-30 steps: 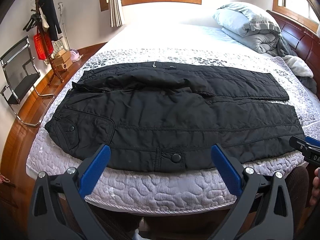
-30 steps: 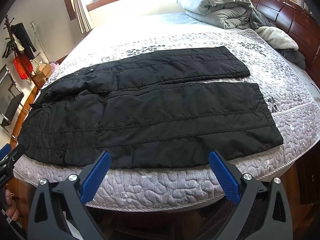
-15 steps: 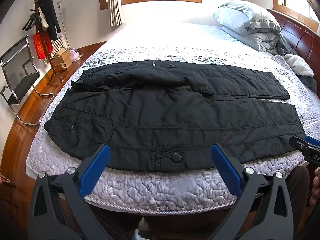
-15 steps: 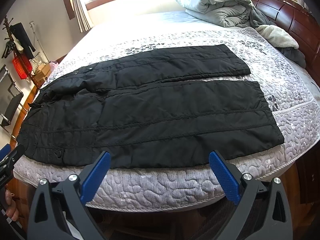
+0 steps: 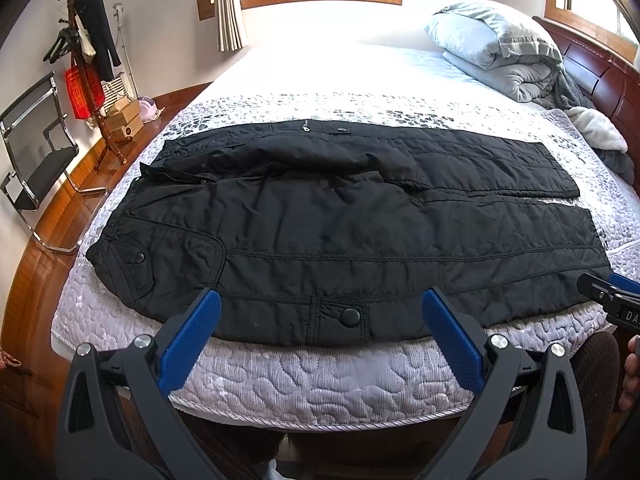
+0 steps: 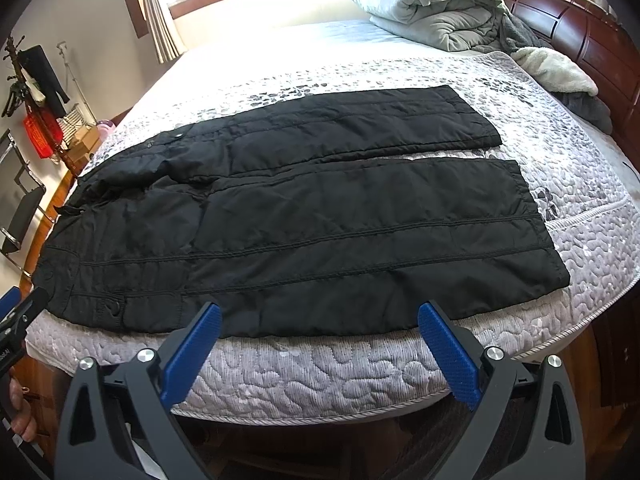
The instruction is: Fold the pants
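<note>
Black quilted pants [image 5: 340, 232] lie flat across the bed, waist to the left, both legs running right; they also show in the right wrist view [image 6: 304, 216]. My left gripper [image 5: 320, 320] is open and empty, over the near edge by the side pocket snap [image 5: 351, 317]. My right gripper [image 6: 320, 328] is open and empty, over the near edge of the front leg. Each gripper shows at the edge of the other's view, the right one [image 5: 612, 300] near the leg cuff and the left one [image 6: 16, 320] near the waist.
The bed has a grey quilted cover [image 5: 320, 376]. A folded grey duvet [image 5: 496, 48] and a wooden headboard [image 5: 600, 80] are at the far right. A coat stand [image 5: 84, 68], boxes and a chair [image 5: 36, 148] stand on the wooden floor at left.
Both grippers have drifted slightly closer to the pants' near edge. Both stay open and empty. The pants have not moved.
</note>
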The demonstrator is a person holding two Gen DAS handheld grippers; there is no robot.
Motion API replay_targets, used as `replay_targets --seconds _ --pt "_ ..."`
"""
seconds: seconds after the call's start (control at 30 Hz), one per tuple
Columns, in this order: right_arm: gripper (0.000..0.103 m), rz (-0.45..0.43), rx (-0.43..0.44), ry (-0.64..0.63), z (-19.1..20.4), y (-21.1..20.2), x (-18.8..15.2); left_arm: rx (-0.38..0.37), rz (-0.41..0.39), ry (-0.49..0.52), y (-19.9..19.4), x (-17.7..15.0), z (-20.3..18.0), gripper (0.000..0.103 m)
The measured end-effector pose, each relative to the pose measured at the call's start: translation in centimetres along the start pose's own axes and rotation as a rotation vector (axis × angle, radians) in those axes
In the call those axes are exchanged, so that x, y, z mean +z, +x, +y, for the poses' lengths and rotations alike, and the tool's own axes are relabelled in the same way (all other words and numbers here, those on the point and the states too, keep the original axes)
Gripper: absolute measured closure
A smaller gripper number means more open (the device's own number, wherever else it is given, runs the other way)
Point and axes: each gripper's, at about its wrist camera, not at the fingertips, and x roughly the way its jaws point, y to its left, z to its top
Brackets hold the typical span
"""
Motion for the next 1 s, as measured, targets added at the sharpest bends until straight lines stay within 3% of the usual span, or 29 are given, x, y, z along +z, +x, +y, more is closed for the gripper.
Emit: replay_targets --seconds 0.9,1.0 --pt "0.004 0.030 -0.004 0.005 -0.3 1.5 0.2 0.007 0.018 0.012 0.9 0.8 -0.7 0.003" --pt "0.004 0.033 0.005 -0.007 -0.3 1.8 0.5 -0.030 0.048 -0.001 1.6 1.1 -0.6 0.003"
